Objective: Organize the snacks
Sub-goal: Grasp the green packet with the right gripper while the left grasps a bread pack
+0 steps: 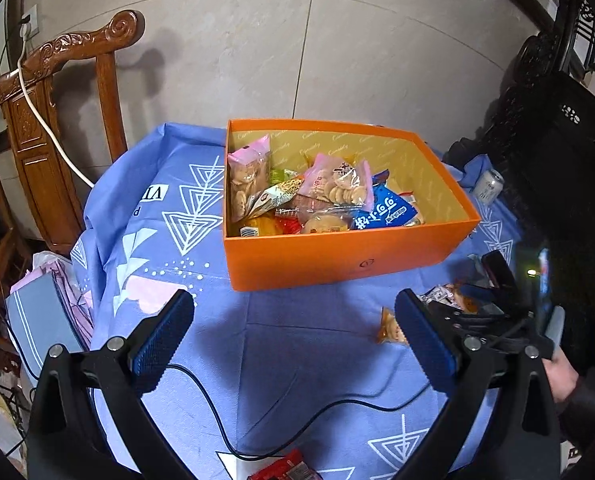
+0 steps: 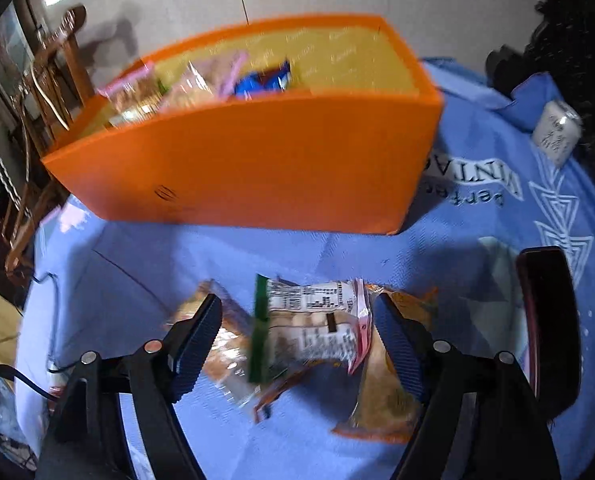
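An orange box (image 1: pixel 337 252) stands on the blue tablecloth (image 1: pixel 257 340) and holds several snack packets (image 1: pixel 337 188). My left gripper (image 1: pixel 293 336) is open and empty above the cloth in front of the box. A small orange snack packet (image 1: pixel 389 328) lies by its right finger. In the right wrist view the box (image 2: pixel 257 168) is close ahead. My right gripper (image 2: pixel 297 340) is open around a white snack packet with a green edge (image 2: pixel 309 328), among other loose packets (image 2: pixel 381 400) on the cloth. The view is blurred.
A carved wooden chair (image 1: pixel 37 120) stands left of the table. A drink can (image 1: pixel 487 186) sits at the right, also in the right wrist view (image 2: pixel 557 132). A dark phone (image 2: pixel 549 328) lies right of my right gripper. A black cable (image 1: pixel 257 420) crosses the cloth. A red packet (image 1: pixel 285 470) lies near.
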